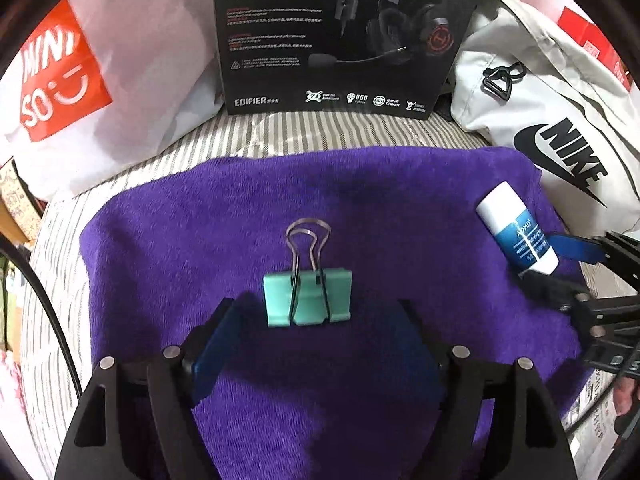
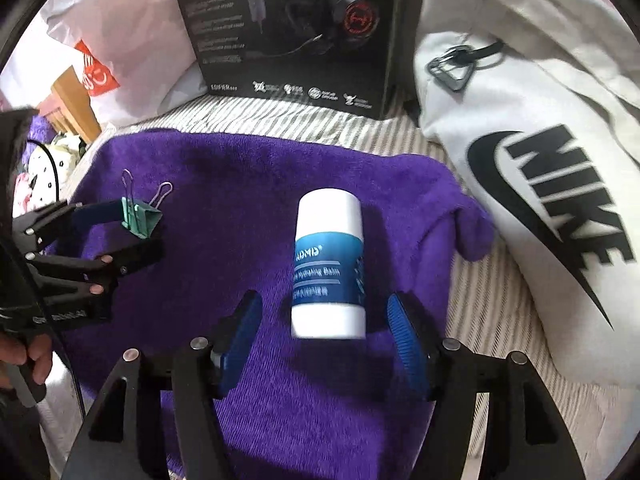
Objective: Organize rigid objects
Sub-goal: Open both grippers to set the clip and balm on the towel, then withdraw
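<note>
A mint-green binder clip (image 1: 308, 298) lies on the purple towel (image 1: 400, 208) with its wire handles pointing away. It sits between the fingertips of my left gripper (image 1: 316, 332), which is open, with a gap on each side. A white and blue balm stick (image 2: 328, 264) lies on the towel (image 2: 224, 184), cap end away. My right gripper (image 2: 322, 336) is open around its base, and neither pad touches it. In the right wrist view the left gripper (image 2: 136, 236) and the clip (image 2: 142, 220) show at the left. In the left wrist view the right gripper (image 1: 556, 268) and the stick (image 1: 516, 232) show at the right.
The towel covers a striped sheet (image 1: 304, 132). A black headset box (image 1: 340, 36) stands behind it. A white Nike bag (image 2: 540, 184) lies along the right, and a white and red shopping bag (image 1: 80, 92) is at the back left. A hand (image 2: 24, 356) holds the left gripper.
</note>
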The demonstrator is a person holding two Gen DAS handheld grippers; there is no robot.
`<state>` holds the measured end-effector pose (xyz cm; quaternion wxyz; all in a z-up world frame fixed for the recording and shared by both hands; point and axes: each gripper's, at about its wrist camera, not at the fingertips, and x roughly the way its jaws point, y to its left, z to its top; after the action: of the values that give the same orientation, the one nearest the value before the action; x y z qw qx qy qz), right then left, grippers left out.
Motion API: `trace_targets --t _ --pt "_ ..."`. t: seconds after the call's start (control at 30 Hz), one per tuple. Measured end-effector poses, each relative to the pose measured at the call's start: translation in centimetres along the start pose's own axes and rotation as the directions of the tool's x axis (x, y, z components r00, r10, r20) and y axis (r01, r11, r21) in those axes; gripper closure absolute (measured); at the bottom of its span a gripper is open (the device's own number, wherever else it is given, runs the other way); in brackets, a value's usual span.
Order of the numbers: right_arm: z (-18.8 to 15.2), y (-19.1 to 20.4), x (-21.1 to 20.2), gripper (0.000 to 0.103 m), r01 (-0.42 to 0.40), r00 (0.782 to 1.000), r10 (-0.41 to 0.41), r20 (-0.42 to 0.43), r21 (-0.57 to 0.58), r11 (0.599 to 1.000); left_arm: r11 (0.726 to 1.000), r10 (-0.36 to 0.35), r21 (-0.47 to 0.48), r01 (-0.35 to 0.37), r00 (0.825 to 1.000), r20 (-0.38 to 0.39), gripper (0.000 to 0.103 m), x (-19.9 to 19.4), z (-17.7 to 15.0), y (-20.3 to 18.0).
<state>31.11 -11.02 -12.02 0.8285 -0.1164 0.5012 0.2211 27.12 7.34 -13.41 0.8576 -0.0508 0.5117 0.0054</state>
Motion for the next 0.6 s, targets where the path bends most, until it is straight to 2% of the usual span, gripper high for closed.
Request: trace_targets --t 0.07,0.13,0.23,0.37,0.6 --pt "-0.6 -0.2 -1.5 0.038 -0.003 1.0 0.003 0.016 0.025 1.0 1.0 -0.019 -0.023 0.019 1.0 -0.003 0.026 -0.7 -0.6 0.2" --pt "-1.2 -0.2 -3.0 0.038 -0.001 0.999 0.0 0.033 0.035 0.999 0.999 -0.028 -0.035 0.029 0.999 0.024 0.026 -2.4 -1.5 0.3" --pt "-2.4 0.1 -5.8 0.038 0.001 0.998 -0.003 0.063 0.031 1.0 0.998 -0.056 -0.009 0.057 0.996 0.076 0.026 -5.3 -3.3 -0.2" --pt "-4.7 0.3 -8.9 0.036 -0.006 0.996 0.002 0.09 0.043 0.999 0.994 -0.104 0.061 0.096 0.985 0.141 0.026 -9.7 -7.2 -1.5" --pt "-9.5 0.7 -12.0 0.035 0.001 0.995 -0.009 0.1 0.082 0.997 0.991 -0.111 0.083 0.103 0.989 0.096 0.026 -11.3 -13.0 -2.3"
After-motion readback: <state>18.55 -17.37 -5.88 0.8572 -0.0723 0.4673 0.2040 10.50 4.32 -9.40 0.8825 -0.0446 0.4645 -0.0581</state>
